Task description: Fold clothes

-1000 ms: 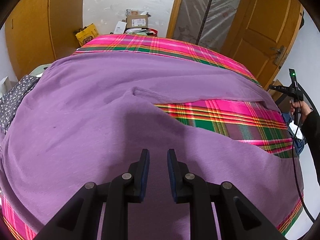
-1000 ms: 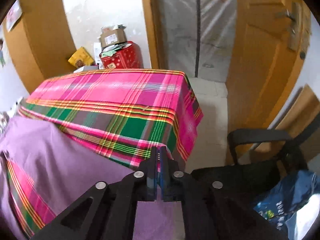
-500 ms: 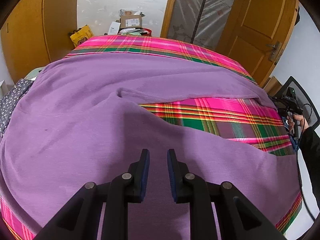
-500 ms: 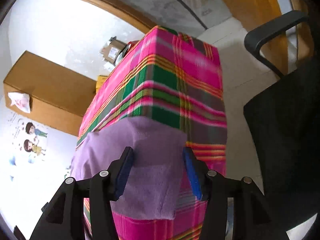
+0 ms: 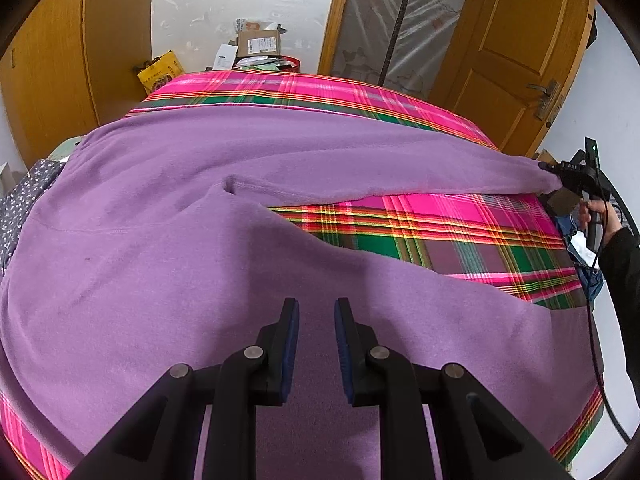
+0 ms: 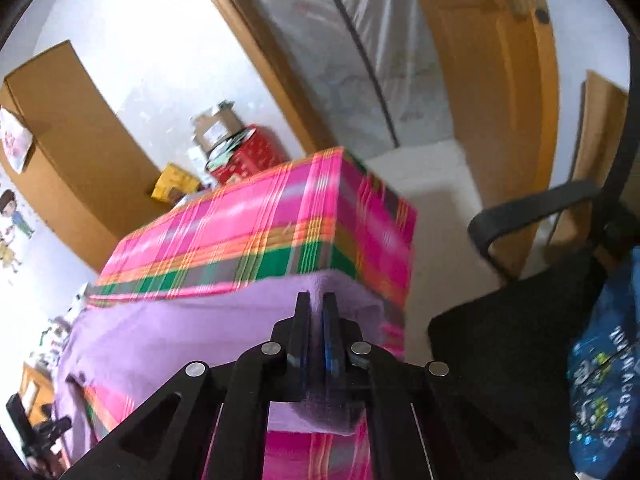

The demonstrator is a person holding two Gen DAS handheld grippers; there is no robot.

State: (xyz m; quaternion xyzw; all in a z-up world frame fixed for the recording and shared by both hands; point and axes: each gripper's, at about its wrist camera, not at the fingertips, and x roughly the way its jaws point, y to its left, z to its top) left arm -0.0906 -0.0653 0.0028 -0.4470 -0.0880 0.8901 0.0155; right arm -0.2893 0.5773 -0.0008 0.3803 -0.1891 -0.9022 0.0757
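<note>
A purple fleece garment [image 5: 160, 240] lies spread over the table's pink and green plaid cloth [image 5: 440, 232]. My left gripper [image 5: 316, 308] hovers over its near part, open, with nothing between the fingers. The garment's far long part stretches to the table's right edge, where my right gripper [image 5: 560, 174] has its end. In the right wrist view the right gripper [image 6: 316, 300] is closing, and its pads pinch the purple garment [image 6: 180, 332] at the table's corner. A flap of the cloth hangs below the fingers.
A black office chair [image 6: 540, 208] and a blue printed bag [image 6: 600, 380] stand right of the table. Cardboard boxes [image 5: 256, 44] and a red tin [image 6: 248, 156] sit beyond the far edge. A dark dotted cloth [image 5: 24, 196] lies at the left. A person's hand [image 5: 600, 216] holds the right gripper.
The right gripper spread its jaws around the end of the garment's far part, then closed on it as the wrist rolled. That part now lies stretched to the right. The left gripper stayed put.
</note>
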